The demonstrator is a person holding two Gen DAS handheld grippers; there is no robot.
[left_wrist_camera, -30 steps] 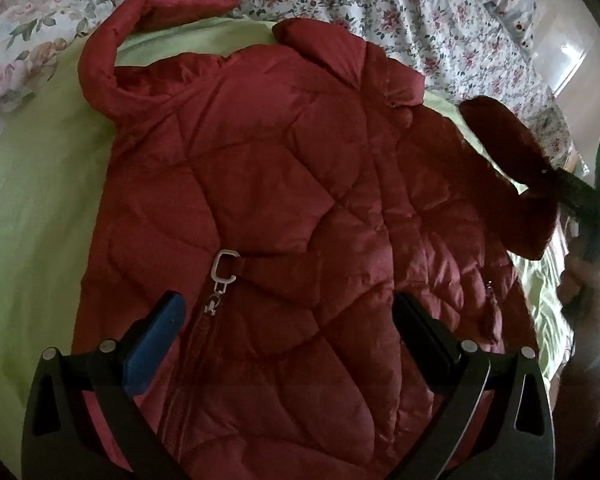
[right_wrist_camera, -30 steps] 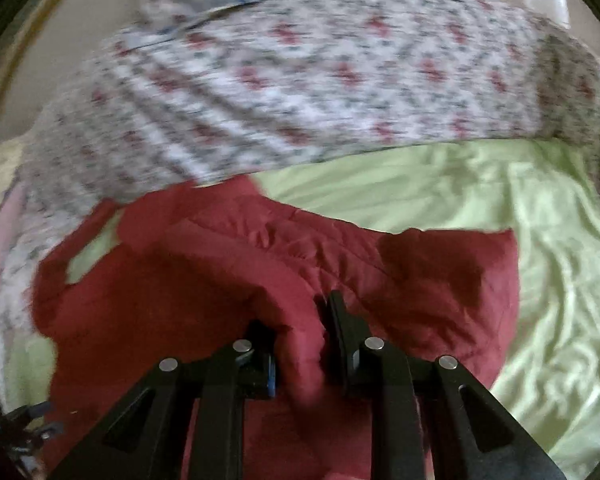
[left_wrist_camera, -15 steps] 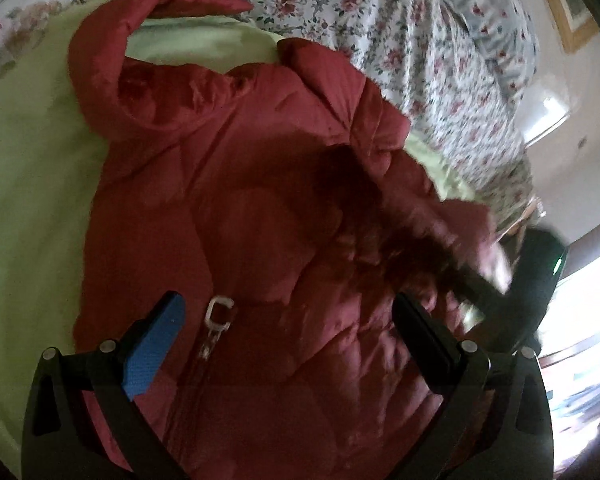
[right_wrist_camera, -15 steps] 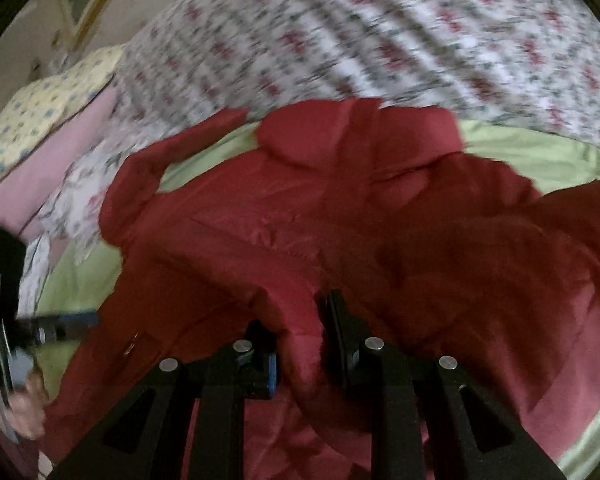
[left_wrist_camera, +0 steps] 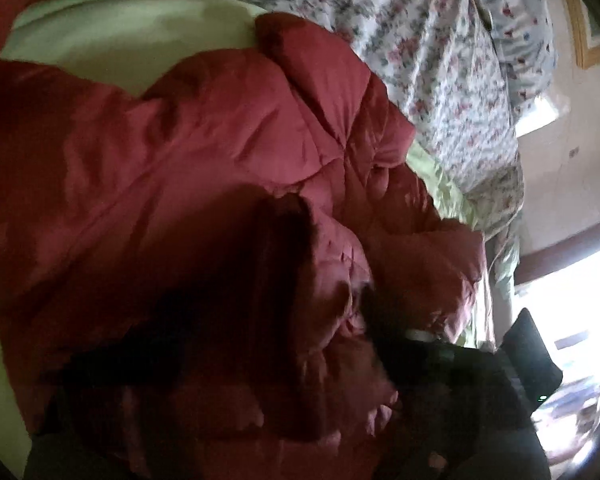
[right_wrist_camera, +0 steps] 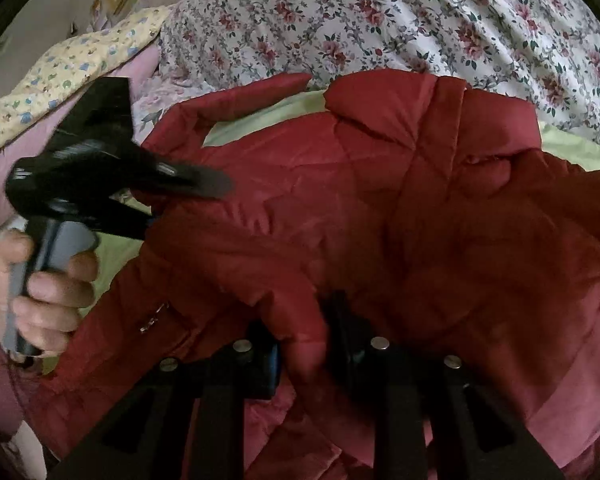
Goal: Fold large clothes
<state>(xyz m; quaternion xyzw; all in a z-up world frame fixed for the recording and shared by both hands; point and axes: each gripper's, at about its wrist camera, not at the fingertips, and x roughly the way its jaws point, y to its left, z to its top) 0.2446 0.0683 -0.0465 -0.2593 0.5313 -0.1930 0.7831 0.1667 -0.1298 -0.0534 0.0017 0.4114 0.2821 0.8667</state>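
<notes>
A quilted red jacket [left_wrist_camera: 220, 152] lies spread on the bed and fills both views. In the right wrist view my right gripper [right_wrist_camera: 304, 344] is shut on a fold of the jacket's [right_wrist_camera: 380, 220] sleeve, with red fabric bulging between its pads. My left gripper [right_wrist_camera: 172, 204], held by a hand [right_wrist_camera: 48, 288], hovers blurred at the jacket's left edge. Its jaws are closing, still apart, with that edge between them. The left wrist view is blurred and dark below, hiding its own fingers. There my right gripper [left_wrist_camera: 384, 320] shows dark at the lower right, against bunched sleeve fabric.
A light green sheet [right_wrist_camera: 260, 120] lies under the jacket. A floral quilt [right_wrist_camera: 380, 20] is heaped behind it. A yellow patterned pillow [right_wrist_camera: 72, 60] and pink bedding [right_wrist_camera: 20, 168] sit at the left. The bed's edge and a bright window [left_wrist_camera: 580, 300] show at the right.
My right gripper carried the sleeve across the jacket's front and lower. My left gripper swung in close over the jacket toward it, and its wide-open fingers have dropped out of its own view.
</notes>
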